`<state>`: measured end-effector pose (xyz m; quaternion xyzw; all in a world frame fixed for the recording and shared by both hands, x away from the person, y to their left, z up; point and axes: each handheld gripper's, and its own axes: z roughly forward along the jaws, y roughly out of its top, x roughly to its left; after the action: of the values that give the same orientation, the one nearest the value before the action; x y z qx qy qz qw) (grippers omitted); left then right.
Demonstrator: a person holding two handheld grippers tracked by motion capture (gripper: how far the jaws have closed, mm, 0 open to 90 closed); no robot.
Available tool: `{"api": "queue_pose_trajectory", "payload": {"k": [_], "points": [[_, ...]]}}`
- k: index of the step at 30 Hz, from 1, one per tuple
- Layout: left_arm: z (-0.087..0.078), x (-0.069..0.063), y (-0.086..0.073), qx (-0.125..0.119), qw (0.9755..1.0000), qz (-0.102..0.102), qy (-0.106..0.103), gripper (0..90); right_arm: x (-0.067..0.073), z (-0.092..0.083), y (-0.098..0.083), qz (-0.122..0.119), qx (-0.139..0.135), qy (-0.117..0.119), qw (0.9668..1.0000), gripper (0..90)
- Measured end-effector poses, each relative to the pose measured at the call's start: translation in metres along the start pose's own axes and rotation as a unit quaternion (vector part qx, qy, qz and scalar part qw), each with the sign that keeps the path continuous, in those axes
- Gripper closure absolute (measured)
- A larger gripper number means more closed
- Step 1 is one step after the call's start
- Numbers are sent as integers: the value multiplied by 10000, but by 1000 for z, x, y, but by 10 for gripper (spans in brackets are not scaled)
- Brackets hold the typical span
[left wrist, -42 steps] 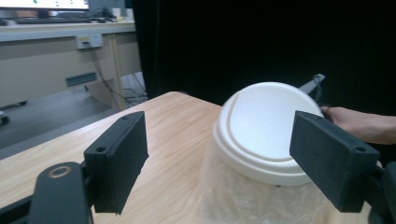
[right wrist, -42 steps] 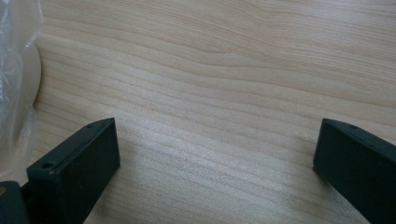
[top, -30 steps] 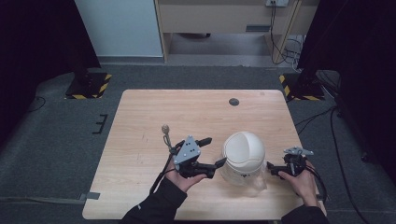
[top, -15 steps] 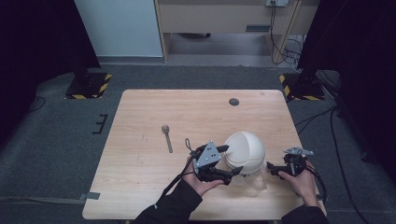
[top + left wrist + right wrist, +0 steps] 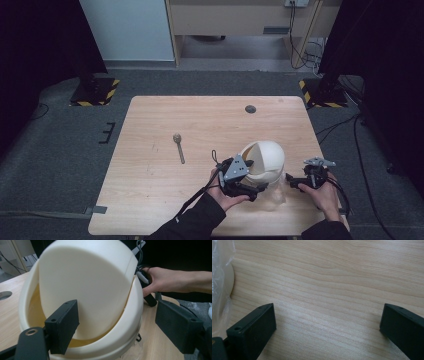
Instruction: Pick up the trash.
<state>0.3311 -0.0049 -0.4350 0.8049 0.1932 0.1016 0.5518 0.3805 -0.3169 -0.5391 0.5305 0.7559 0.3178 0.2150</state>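
The cream bin (image 5: pixel 264 165) with a tilted swing lid (image 5: pixel 85 285) stands on the wooden table (image 5: pixel 165 125) near its front edge, a clear liner (image 5: pixel 218 277) showing at its base. The left gripper (image 5: pixel 250 187) is just left of the bin, jaws spread wide with one jaw against the lid, gripping nothing. The right gripper (image 5: pixel 295 181) is just right of the bin, low over bare wood, jaws wide apart and empty; a spoon (image 5: pixel 178 146) lies well left of the bin.

No readable text, labels, brands or numbers anywhere.
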Motion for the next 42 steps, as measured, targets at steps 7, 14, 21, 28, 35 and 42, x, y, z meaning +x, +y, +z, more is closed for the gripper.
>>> {"api": "queue_pose_trajectory", "payload": {"k": [7, 14, 21, 28, 35, 42], "points": [[8, 1, 0, 109, 9999, -83, -23, 179, 0, 0, 0, 5, 4, 3, 10000, 8], [8, 4, 0, 94, 9998, -173, -50, 178, 0, 0, 0, -8, 1, 1, 10000, 8], [-14, 7, 9, -156, 9998, -110, -8, 178, 0, 0, 0, -5, -5, 3, 10000, 9], [-71, 42, 8, -363, 9972, -150, 631, 179, 0, 0, 0, 2, 0, 1, 10000, 8], [-108, 96, -25, 14, 9861, -520, 1575, 187, 0, 0, 0, 3, 3, 1, 10000, 8], [-114, 138, -69, 432, 9659, -1065, 2321, 218, 0, 0, 0, -2, 0, -1, 10000, 8]]}}
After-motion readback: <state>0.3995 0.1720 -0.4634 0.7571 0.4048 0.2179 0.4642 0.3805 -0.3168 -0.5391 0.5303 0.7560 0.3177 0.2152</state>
